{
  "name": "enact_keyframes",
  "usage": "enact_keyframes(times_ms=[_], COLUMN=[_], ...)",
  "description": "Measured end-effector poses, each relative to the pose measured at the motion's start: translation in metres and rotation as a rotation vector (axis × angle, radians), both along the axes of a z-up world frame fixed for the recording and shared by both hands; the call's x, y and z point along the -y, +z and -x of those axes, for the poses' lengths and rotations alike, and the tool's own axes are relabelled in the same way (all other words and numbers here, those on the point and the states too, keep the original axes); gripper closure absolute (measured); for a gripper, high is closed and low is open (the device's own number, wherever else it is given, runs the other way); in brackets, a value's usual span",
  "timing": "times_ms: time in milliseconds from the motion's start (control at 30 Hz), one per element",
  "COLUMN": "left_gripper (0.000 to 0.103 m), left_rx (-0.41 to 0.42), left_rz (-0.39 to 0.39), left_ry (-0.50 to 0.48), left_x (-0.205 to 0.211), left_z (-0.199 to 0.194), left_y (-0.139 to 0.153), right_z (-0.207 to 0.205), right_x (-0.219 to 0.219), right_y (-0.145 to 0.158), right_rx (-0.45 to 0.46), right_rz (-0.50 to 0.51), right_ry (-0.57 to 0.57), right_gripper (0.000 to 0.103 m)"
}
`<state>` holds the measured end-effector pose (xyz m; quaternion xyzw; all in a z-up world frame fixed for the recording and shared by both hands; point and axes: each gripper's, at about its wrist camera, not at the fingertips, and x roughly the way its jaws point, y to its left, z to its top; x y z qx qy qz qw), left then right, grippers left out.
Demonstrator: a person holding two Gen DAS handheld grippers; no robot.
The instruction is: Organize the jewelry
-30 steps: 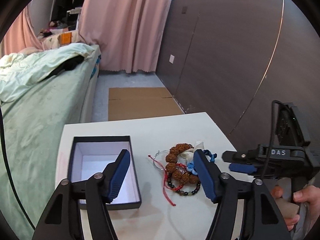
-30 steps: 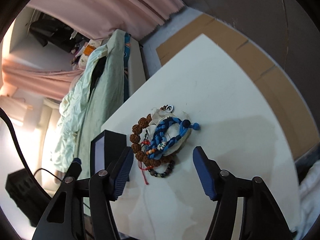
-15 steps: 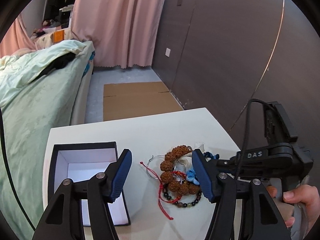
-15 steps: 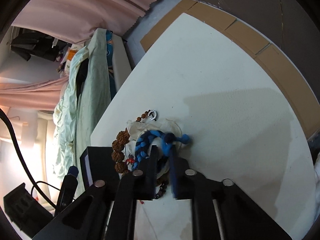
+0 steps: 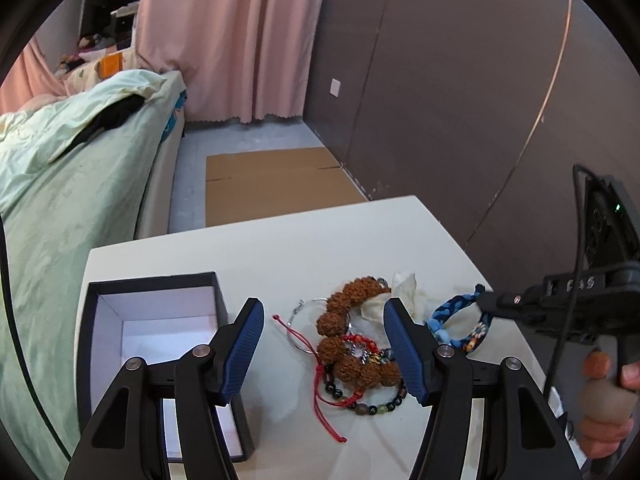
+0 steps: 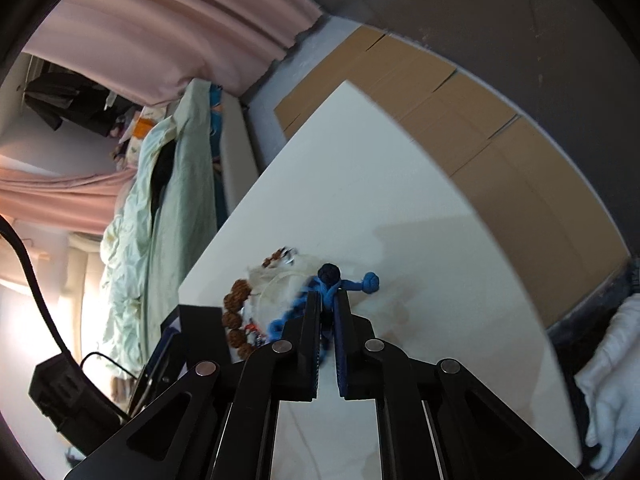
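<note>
Right gripper (image 6: 328, 308) newly clamped on one blue bracelet (image 5: 460, 320), left gripper (image 5: 324, 344) open

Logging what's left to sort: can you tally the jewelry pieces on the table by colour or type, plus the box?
Brown large-bead bracelet: 1
Blue braided bracelet, pinched in the right gripper: 1
Red cord bracelet: 1
Dark mixed-bead bracelet: 1
Thin silver bangle: 1
Open black box: 1
Total: 5 jewelry pieces, 1 box. More may hide in the pile.

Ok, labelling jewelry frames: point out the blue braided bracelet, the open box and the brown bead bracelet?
blue braided bracelet (image 5: 448, 312): left wrist view, braided band.
open box (image 5: 152, 280): left wrist view, far rim.
brown bead bracelet (image 5: 352, 292): left wrist view, upper bead.
</note>
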<state>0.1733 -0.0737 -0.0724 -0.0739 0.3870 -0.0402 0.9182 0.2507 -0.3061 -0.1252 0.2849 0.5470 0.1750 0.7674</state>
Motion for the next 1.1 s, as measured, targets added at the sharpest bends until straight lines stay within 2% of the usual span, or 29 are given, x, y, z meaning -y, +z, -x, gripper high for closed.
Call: enact_keyframes(times_ms=[333,433,533,700,733,767,800,833,867,900,933,1000,1100], left_gripper=[0.039,0.039,0.039,0.039,0.041,0.052,0.059,0.071,0.08,0.085,0.099,0.102,0.103], left_rx=[-0.038,-0.056,-0.068,-0.092,-0.1,-0.111,-0.121,-0.14,-0.149,-0.141,-0.132,-0.11,-0.072], left_rz=[-0.017,-0.009,-0.014,-0.01,-0.008,-0.004,0.0,0.002,0.006,0.014,0.02,0.002,0.03], left_ry=[-0.081,-0.109,-0.126,-0.138,-0.139,-0.14,-0.143,-0.147,-0.15,-0.154,-0.161,-0.159,-0.161], left_x=[0.033,0.044,0.051,0.058,0.059,0.059,0.06,0.062,0.063,0.063,0.064,0.064,0.058], left_z=[-0.01,-0.016,-0.021,-0.03,-0.032,-0.034,-0.036,-0.039,-0.041,-0.041,-0.039,-0.036,-0.03], left_y=[-0.011,-0.016,-0.02,-0.027,-0.03,-0.032,-0.035,-0.038,-0.041,-0.041,-0.039,-0.034,-0.022], right_z=[0.003,0.002,-0.001,-0.006,-0.007,-0.007,-0.008,-0.008,-0.008,-0.008,-0.008,-0.009,-0.012], right_x=[0.024,0.025,0.017,0.023,0.026,0.028,0.029,0.03,0.031,0.03,0.029,0.024,0.018], right_y=[0.012,0.012,0.007,-0.01,-0.011,-0.012,-0.012,-0.012,-0.011,-0.011,-0.011,-0.011,-0.016], right_rx=[0.041,0.045,0.014,-0.07,-0.077,-0.081,-0.083,-0.083,-0.082,-0.079,-0.075,-0.071,-0.082], right_rz=[-0.013,0.018,0.063,0.007,0.004,0.005,0.006,0.004,0.002,0.001,0.003,0.015,0.034], right_ry=[-0.063,-0.069,-0.021,-0.021,-0.03,-0.038,-0.041,-0.044,-0.046,-0.046,-0.041,-0.021,-0.001], right_gripper=[0.095,0.095,0.095,0.095,0.094,0.093,0.091,0.083,0.071,0.066,0.065,0.065,0.065])
